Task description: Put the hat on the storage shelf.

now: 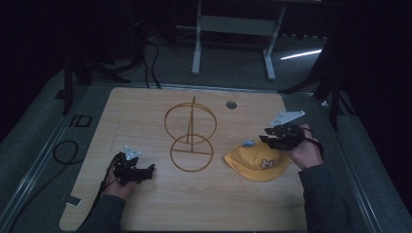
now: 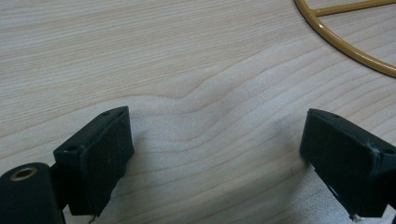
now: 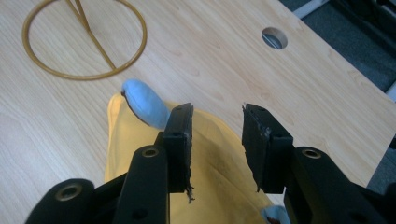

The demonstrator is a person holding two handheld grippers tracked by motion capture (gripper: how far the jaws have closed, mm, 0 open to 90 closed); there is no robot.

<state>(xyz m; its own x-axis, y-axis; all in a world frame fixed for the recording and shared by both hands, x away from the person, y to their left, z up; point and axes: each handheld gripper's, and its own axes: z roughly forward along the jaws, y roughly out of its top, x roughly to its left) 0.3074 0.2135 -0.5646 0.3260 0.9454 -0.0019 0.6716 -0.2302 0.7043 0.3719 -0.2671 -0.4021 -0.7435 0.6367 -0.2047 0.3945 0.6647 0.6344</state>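
A yellow cap (image 1: 260,165) with a small cartoon patch and a blue ear (image 1: 248,143) lies on the wooden table (image 1: 141,111), right of a gold wire stand (image 1: 190,131). My right gripper (image 1: 267,137) hovers over the cap's far edge, held in a hand. In the right gripper view its jaws (image 3: 217,112) stand apart above the cap (image 3: 126,140), beside the blue ear (image 3: 144,105), with nothing pinched between them. My left gripper (image 1: 149,171) rests at the table's left front, open wide (image 2: 217,149) over bare wood, with the stand's base ring (image 2: 373,64) off to its right.
A round cable hole (image 1: 231,104) sits in the table near the back edge, also seen in the right gripper view as the hole (image 3: 274,37). A looped cable (image 1: 65,150) lies on the floor at left. White frame legs (image 1: 197,48) stand behind the table.
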